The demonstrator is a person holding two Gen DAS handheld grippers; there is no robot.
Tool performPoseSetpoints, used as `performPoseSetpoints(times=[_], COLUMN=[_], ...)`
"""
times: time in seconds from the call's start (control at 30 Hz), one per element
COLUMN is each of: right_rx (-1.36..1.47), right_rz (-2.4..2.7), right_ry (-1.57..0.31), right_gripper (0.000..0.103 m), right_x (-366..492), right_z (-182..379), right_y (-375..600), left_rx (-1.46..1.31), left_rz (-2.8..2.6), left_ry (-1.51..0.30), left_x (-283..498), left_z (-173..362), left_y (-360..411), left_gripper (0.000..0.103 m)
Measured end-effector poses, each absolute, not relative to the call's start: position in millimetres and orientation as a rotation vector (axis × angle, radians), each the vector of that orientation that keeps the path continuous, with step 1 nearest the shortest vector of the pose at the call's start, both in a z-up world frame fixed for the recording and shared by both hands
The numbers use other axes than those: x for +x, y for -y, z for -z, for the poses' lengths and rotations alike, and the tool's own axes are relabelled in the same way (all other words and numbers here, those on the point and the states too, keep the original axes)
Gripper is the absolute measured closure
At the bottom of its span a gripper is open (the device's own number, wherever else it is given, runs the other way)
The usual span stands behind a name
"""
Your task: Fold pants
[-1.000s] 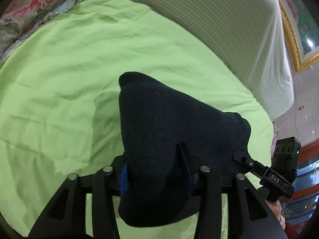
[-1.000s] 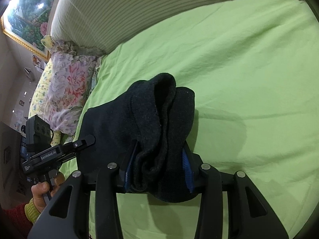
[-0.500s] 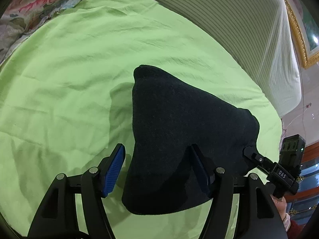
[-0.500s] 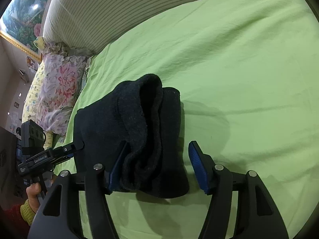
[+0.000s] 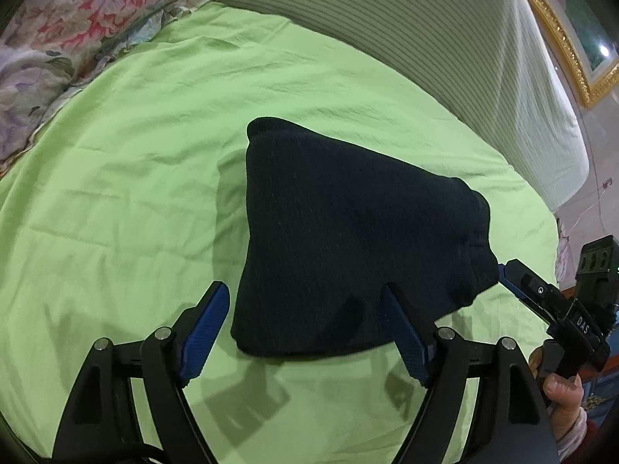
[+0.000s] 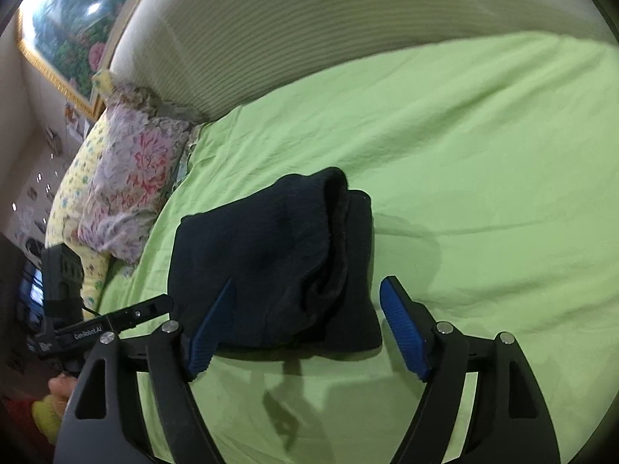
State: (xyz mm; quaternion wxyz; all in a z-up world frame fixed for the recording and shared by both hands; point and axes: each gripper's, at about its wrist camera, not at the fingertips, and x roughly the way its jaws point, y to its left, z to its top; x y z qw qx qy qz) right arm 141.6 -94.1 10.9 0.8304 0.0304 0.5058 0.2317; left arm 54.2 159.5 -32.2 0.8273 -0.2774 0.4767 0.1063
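Both spread: left gripper (image 5: 305, 332), right gripper (image 6: 307, 326) straddling folded pants (image 5: 348, 239) on bed (image 5: 135, 193). Back straight off, no snagging.

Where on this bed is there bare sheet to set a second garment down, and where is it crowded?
Free: the green sheet between the folded black pants and the striped headboard. Crowded: the near edge, where the open left gripper and open right gripper straddle the pants, and beside the floral pillow.
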Motion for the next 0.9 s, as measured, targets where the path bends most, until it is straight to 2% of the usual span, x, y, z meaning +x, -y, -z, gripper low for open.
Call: performPoseSetpoints(times=[0.13,0.23,0.3,0.43,0.9], right_rx=[-0.020,-0.130,-0.168,-0.218,-0.299], right_rz=[-0.501,-0.473,-0.481,-0.496,-0.514], right_ry=[-1.011,-0.924,-0.895,-0.927,-0.896], right_gripper=[0.024,0.016,0.014,0.010,0.009], right_x=[122,105,98,88,56], right_z=[-19,-24,-25,-21,-6], right_y=[84,75,71,65,54], left_rx=[-0.558,-0.524,-0.505,-0.442,-0.360], left_rz=[-0.252,-0.261,-0.260,-0.277,-0.290], left_ry=[-0.972,-0.946,-0.932,-0.917,-0.910], left_x=[39,29,24,14,-7], left_z=[24,19,16,12,20], left_y=[-149,-140,-136,-126,-96], left_gripper=[0.022,0.022,0.022,0.022,0.019])
